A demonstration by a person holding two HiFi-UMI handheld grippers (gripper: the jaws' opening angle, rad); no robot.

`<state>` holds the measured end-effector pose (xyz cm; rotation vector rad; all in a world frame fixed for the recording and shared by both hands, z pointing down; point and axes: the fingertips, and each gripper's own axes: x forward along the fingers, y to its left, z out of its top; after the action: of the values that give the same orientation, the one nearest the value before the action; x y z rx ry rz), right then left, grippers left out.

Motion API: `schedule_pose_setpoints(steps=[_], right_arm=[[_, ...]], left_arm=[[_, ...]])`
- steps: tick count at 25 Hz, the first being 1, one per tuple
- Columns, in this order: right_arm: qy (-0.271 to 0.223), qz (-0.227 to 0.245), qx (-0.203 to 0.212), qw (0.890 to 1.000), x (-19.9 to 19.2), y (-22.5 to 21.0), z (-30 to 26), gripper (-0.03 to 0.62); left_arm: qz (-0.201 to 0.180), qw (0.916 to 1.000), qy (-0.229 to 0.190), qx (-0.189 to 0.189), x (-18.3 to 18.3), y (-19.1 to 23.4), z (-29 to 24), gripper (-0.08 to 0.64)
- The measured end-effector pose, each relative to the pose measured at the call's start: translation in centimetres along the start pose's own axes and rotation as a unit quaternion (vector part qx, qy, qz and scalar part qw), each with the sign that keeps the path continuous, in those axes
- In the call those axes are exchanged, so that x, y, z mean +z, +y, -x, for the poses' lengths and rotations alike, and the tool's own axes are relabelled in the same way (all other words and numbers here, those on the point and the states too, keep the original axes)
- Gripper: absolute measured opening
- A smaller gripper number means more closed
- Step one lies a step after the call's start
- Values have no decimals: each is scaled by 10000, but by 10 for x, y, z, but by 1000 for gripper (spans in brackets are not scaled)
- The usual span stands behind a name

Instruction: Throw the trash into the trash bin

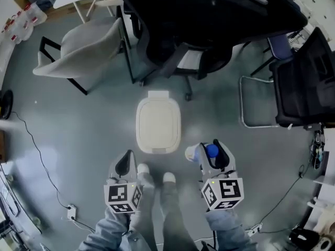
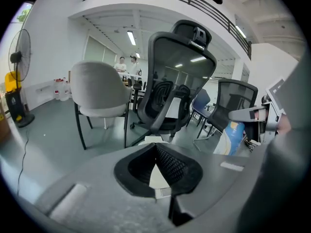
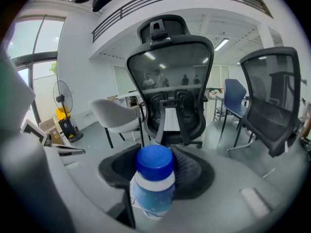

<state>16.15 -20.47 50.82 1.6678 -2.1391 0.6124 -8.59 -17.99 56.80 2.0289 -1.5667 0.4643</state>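
Right tongs (image 1: 212,151): clamped on a small bottle (image 3: 153,188) with a blue cap (image 3: 154,163); left tongs (image 1: 124,163): tips drawn together, nothing between them. Trash bin (image 1: 158,125): on the floor just ahead, between the two tongs, lid down; office chair (image 1: 209,30) beyond it. Step judged: bringing the bottle to the bin; next, the lid likely needs raising, perhaps by the free left tongs, before the right tongs reach over the opening and release.

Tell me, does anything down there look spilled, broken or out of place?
Nothing is spilled or broken. The one thing not where it belongs is a blue-capped bottle, held in the right tongs close to the white trash bin, whose lid looks shut.
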Motion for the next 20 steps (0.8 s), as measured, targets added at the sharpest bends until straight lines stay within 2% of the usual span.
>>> schedule_pose_setpoints(steps=[4,9,14,20], right_arm=[[183,45,-8,9998,-46,-4,-6,195],[340,10,-86,9994,-81,-11,-11,195],[410,-141,-197,9989,-96,-19,-14,195],[463,-122,-253,9985,-101,-33,-20,195]], left_arm=[[1,9999,115,-26,-41,0,-23,6],[2,9994,333,-134,-80,-7,-41,6],[-176,9974,584,-384,-105,-16,-55,6],[-182,9959,738,-499,-127,-28,-78,6]])
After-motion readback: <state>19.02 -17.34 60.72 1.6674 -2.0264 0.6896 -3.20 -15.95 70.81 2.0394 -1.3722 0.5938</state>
